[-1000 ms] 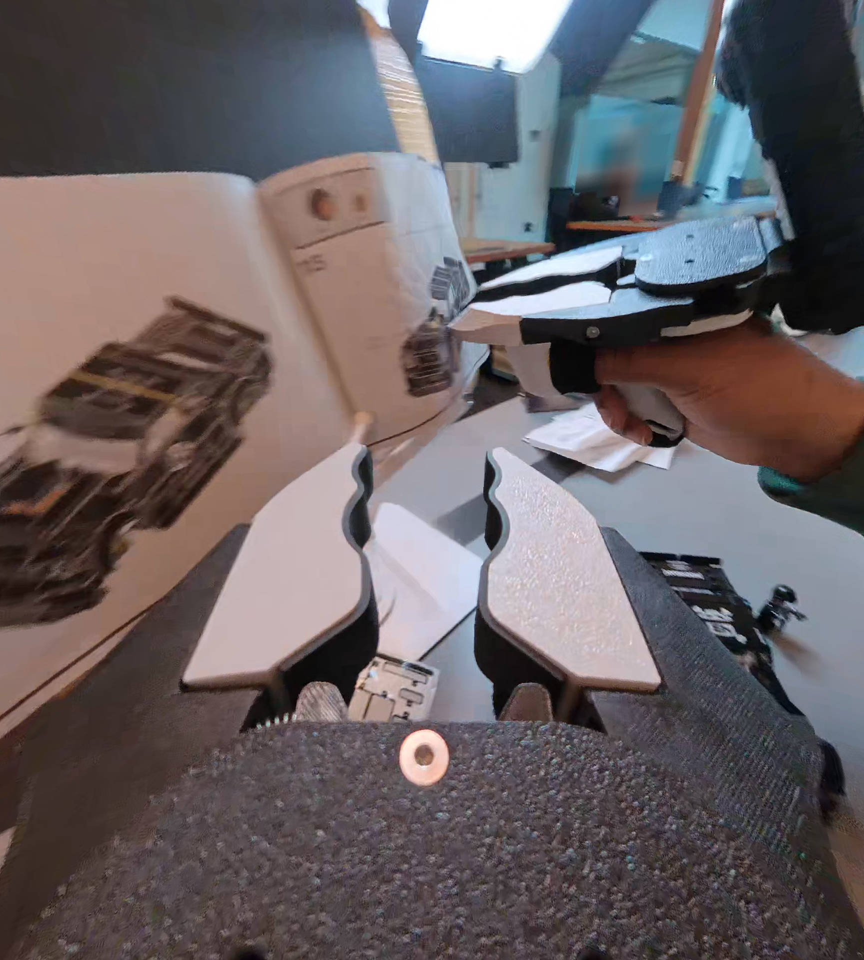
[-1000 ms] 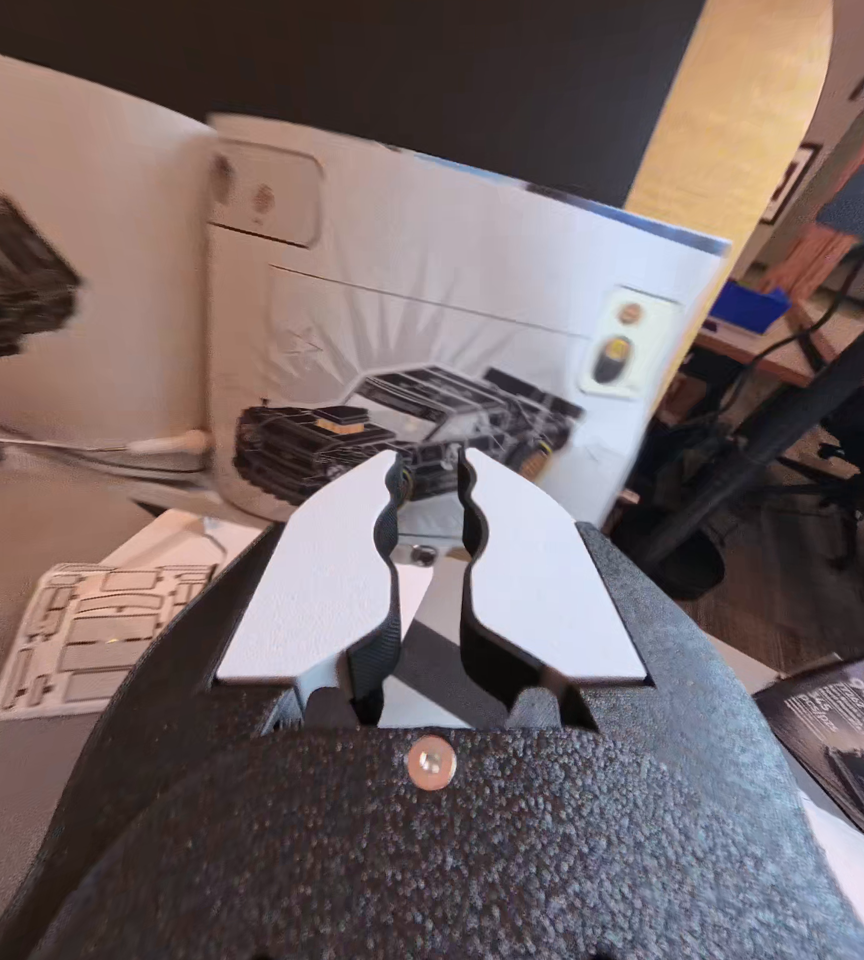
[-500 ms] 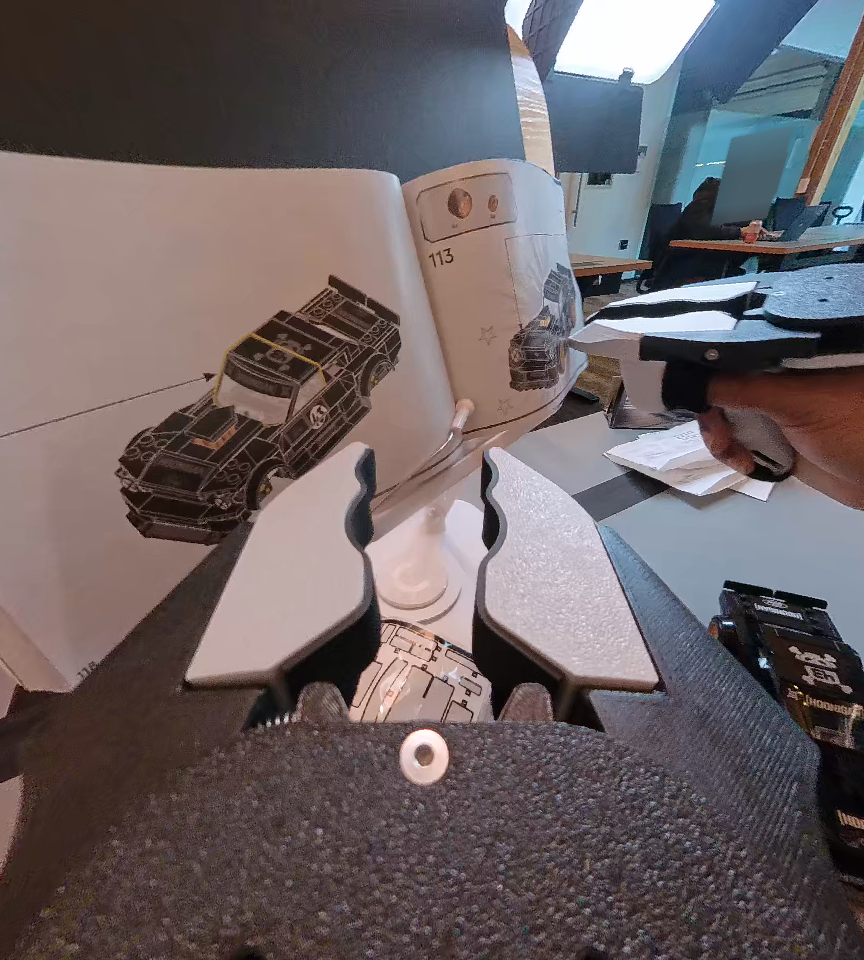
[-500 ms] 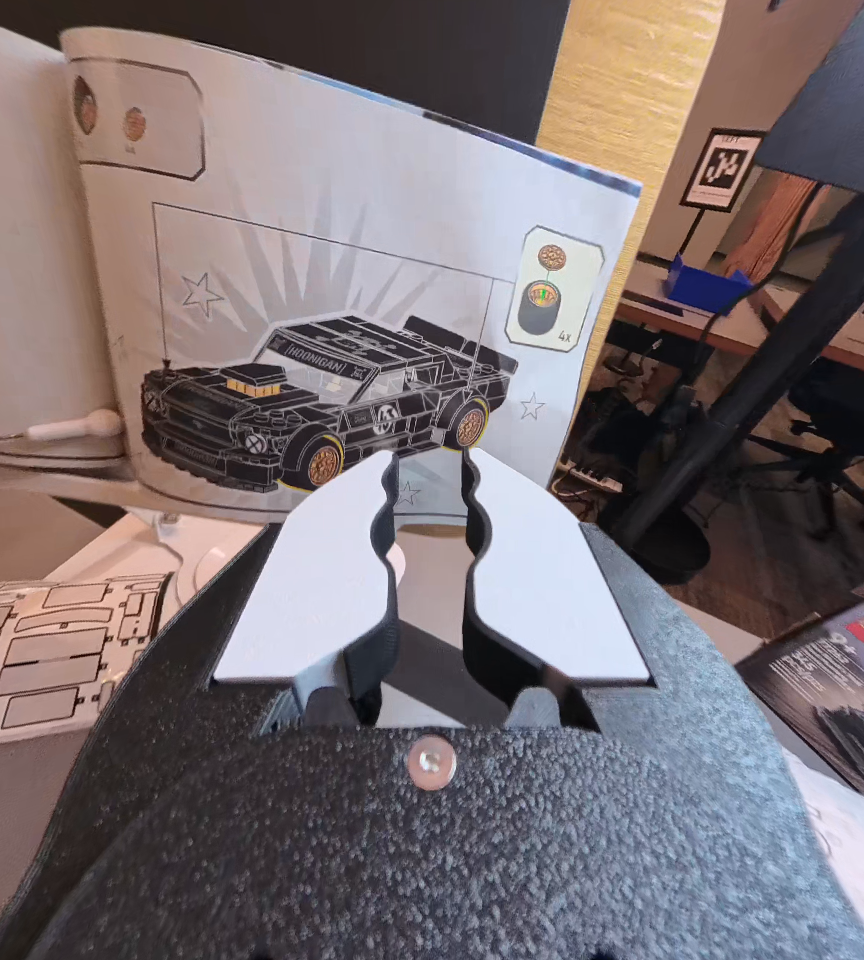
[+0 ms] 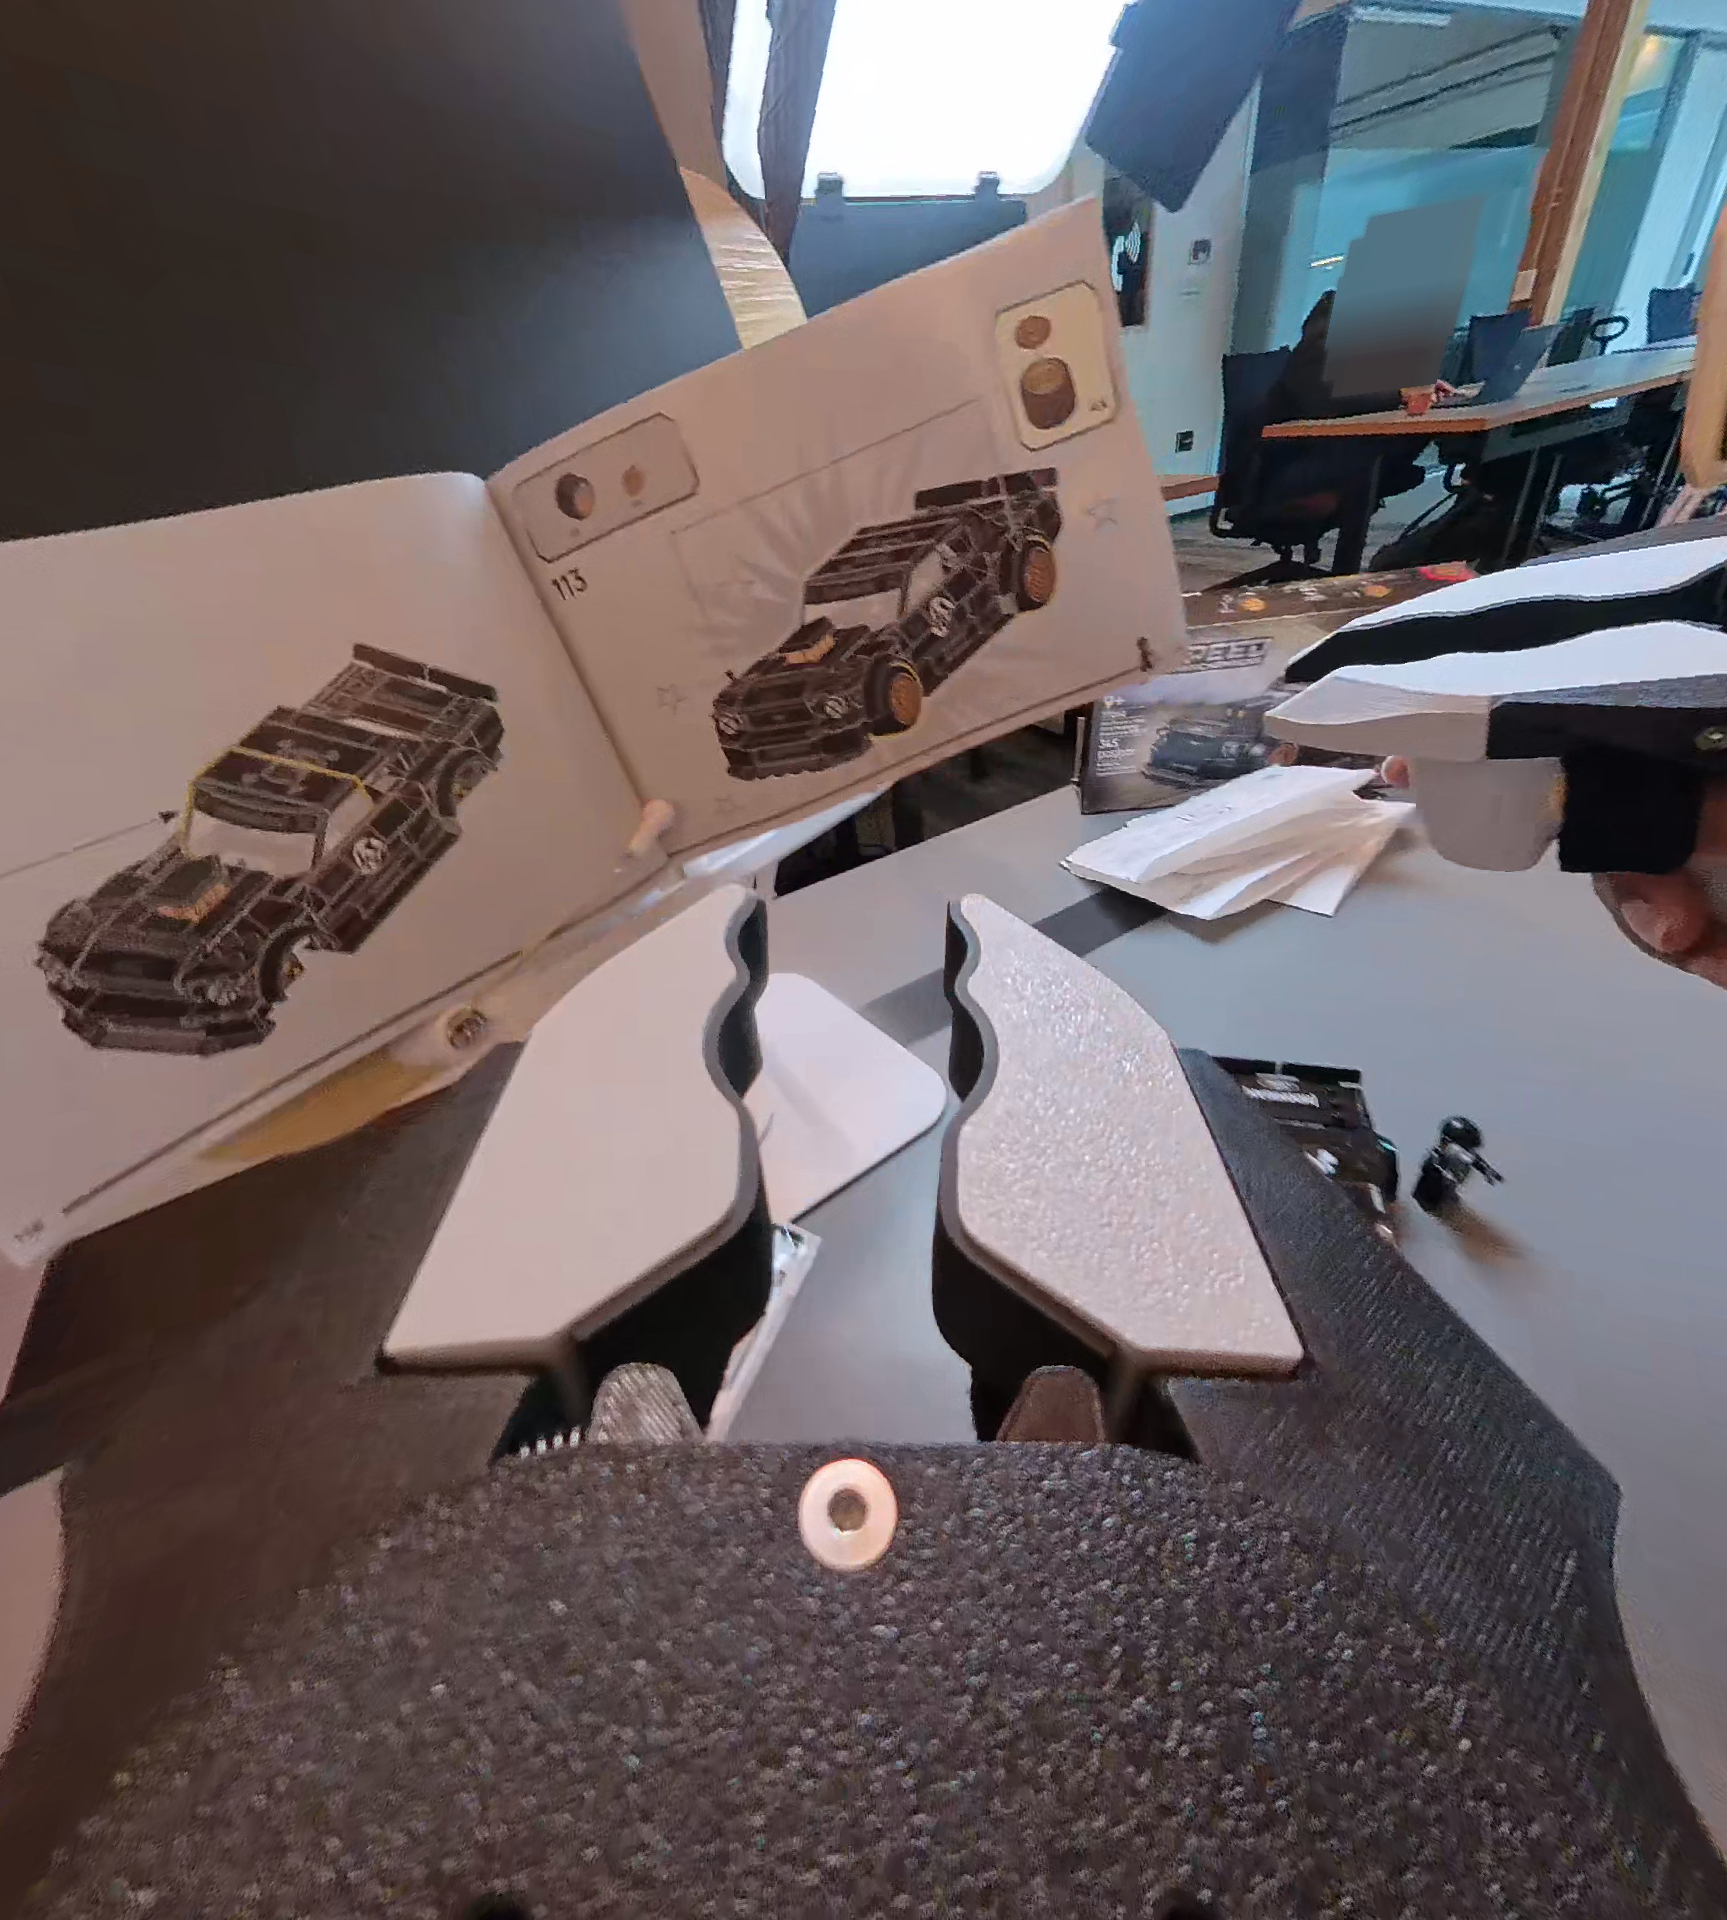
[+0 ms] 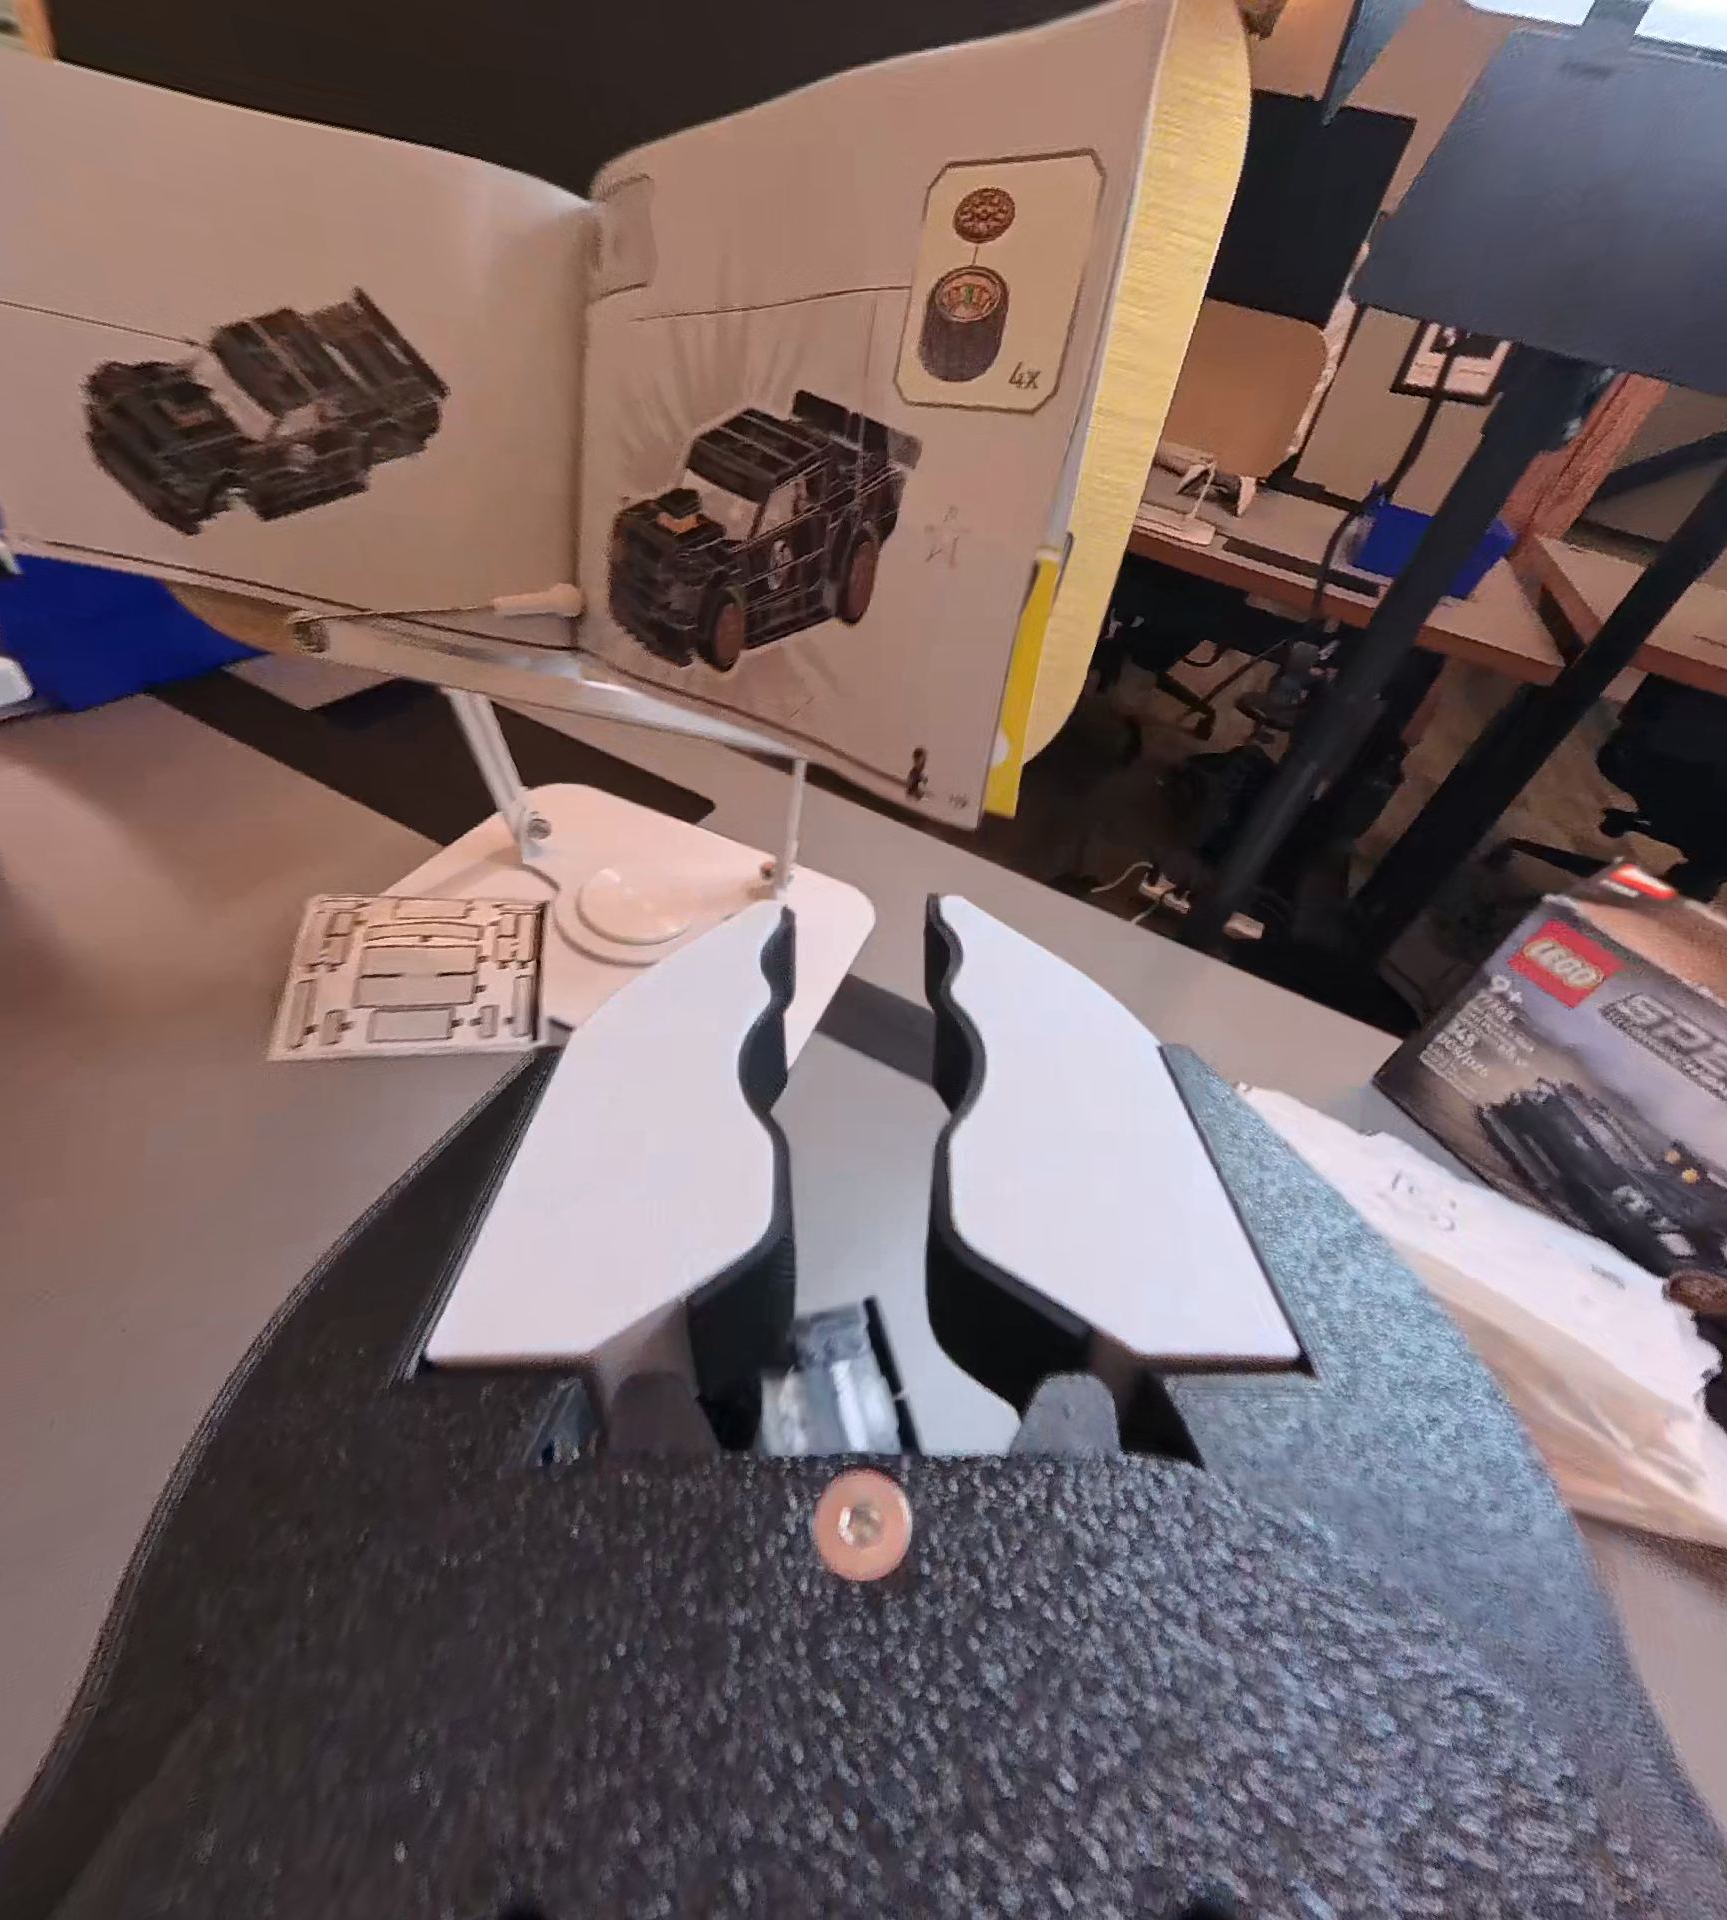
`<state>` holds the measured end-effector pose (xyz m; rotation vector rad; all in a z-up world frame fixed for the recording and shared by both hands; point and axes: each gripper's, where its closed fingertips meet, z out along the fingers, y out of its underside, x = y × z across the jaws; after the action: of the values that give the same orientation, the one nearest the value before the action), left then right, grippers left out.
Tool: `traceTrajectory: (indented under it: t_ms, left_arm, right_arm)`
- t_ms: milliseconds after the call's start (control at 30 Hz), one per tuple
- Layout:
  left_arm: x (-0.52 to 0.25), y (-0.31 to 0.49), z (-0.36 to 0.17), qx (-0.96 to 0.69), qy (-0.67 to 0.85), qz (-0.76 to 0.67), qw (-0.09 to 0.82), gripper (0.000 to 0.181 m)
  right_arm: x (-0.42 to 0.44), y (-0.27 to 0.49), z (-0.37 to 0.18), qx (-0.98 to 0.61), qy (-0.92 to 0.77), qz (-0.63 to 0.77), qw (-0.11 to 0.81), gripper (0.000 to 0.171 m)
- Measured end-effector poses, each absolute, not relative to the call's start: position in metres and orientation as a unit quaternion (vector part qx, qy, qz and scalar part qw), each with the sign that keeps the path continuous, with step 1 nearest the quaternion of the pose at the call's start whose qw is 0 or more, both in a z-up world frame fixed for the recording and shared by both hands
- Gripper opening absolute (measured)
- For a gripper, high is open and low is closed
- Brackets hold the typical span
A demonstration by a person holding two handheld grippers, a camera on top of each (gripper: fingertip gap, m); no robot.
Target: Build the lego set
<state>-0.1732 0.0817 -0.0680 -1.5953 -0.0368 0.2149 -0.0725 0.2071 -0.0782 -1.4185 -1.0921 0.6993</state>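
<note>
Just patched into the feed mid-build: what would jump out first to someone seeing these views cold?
The open instruction booklet, propped on a white stand at the back of the grey table, showing black car drawings on both pages. To the right lie the set's box and a pile of white paper bags. Both the left tongs and right tongs are open and empty.

- The open paper instruction booklet point(image 6: 319, 343) rests on a white metal stand point(image 6: 630, 883) at the grey table's point(image 6: 111, 1143) back.
- A flat sticker sheet point(image 6: 412, 977) lies touching the stand's base, on its left.
- The dark cardboard set box point(image 6: 1648, 1091) sits to the right, with crumpled white paper bags point(image 6: 1524, 1351) before it.
</note>
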Motion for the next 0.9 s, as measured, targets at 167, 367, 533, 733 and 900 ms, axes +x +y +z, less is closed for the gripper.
traceTrajectory:
  t_ms: [167,367,533,733,900]
  left_arm:
    - [-0.152,0.04,-0.087,-0.715,-0.035,0.098,0.691,0.032]
    - [-0.147,-0.001,-0.109,-0.719,-0.07,0.111,0.683,0.033]
    - [-0.12,-0.024,-0.147,-0.754,-0.093,0.068,0.647,0.024]
    - [-0.081,-0.036,-0.185,-0.777,-0.092,0.037,0.622,0.019]
    - [-0.048,-0.031,-0.204,-0.788,-0.068,0.033,0.611,0.022]
  right_arm:
    - [-0.037,0.154,-0.088,-0.594,-0.459,0.332,0.571,0.024]
    - [-0.011,0.114,-0.095,-0.585,-0.439,0.34,0.592,0.028]
    - [0.022,0.087,-0.136,-0.636,-0.45,0.319,0.539,0.029]
    - [0.067,0.061,-0.188,-0.668,-0.468,0.274,0.509,0.026]
    - [0.065,0.064,-0.209,-0.679,-0.468,0.258,0.503,0.026]
